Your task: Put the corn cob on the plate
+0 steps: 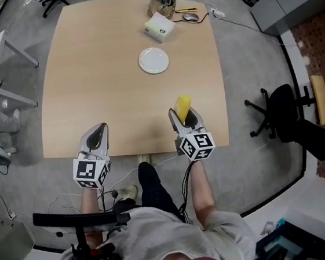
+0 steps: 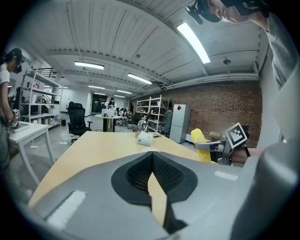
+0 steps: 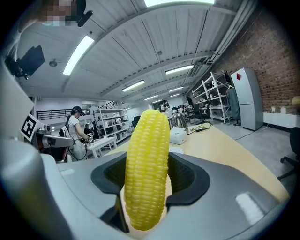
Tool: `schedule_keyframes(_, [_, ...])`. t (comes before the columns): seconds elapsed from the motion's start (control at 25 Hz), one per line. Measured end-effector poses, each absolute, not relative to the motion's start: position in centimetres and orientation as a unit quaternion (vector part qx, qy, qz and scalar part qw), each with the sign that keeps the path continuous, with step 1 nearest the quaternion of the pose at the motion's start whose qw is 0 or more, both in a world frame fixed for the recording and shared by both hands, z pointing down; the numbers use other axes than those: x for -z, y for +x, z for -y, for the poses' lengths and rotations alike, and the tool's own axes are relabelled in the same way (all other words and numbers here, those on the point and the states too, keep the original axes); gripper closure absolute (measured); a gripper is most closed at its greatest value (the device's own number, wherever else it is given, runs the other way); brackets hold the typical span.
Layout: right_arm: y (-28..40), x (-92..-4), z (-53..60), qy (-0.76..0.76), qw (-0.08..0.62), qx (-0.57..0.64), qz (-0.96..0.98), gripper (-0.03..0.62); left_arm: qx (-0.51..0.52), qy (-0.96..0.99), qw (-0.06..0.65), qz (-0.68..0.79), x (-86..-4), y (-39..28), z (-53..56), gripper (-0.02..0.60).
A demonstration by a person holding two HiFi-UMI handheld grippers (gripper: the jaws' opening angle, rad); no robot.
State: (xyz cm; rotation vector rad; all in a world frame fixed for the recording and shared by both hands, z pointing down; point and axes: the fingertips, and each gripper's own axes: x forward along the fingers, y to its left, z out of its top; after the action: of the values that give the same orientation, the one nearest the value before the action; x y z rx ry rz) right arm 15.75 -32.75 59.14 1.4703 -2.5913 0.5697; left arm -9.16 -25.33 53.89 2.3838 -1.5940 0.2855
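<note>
Right hand-held gripper [image 1: 185, 118]: clamped on the corn cob [image 3: 146, 168], held over the near edge of the worktop [image 1: 98, 75], well short of the plate [image 1: 153, 60] and slightly to its right.
Left hand-held gripper [image 2: 152, 176]: tips together with nothing between them, also well short of the plate and off to its left.
Corn cob: roughly upright between the right jaws, gripped low on its length with the upper half standing free; well apart from the plate.
Handling: likely light and stiff. The ribbed kernel rows should give the pads good bite, though a hard squeeze could crush the kernels. Being round, it may roll once released, so it is best laid on its side near the plate's centre. A hold across the middle would balance it better than the present low one.
Plate: white and bare, about midway across the worktop.
Beyond the plate: a white box [image 1: 160, 27] just past it to the right, with a metal kettle [image 1: 162, 1] farther back.
Progress: the cob is lifted; the carry to the plate is yet to be done.
</note>
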Motion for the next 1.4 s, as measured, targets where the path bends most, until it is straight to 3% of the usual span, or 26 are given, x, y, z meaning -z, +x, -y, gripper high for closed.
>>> schedule_keyframes(0.68, [14.8,-64.8,42.7,0.472,0.068,-0.234,0.847,0.352,-0.130,0.804,0.177,0.552,-58.0,-7.9,30.1,0.561])
schedule_keyframes(1.2, [13.0,-67.4,50.3,0.453,0.107,-0.258,0.847,0.352,-0.137,0.787,0.188,0.571,-58.5,-8.5,32.9,0.561])
schedule_keyframes(1.4, [12.2,-69.0,52.4,0.446,0.152,-0.263,0.842,0.352,-0.138,0.783,0.187,0.578,-58.4,-8.8,33.6,0.561])
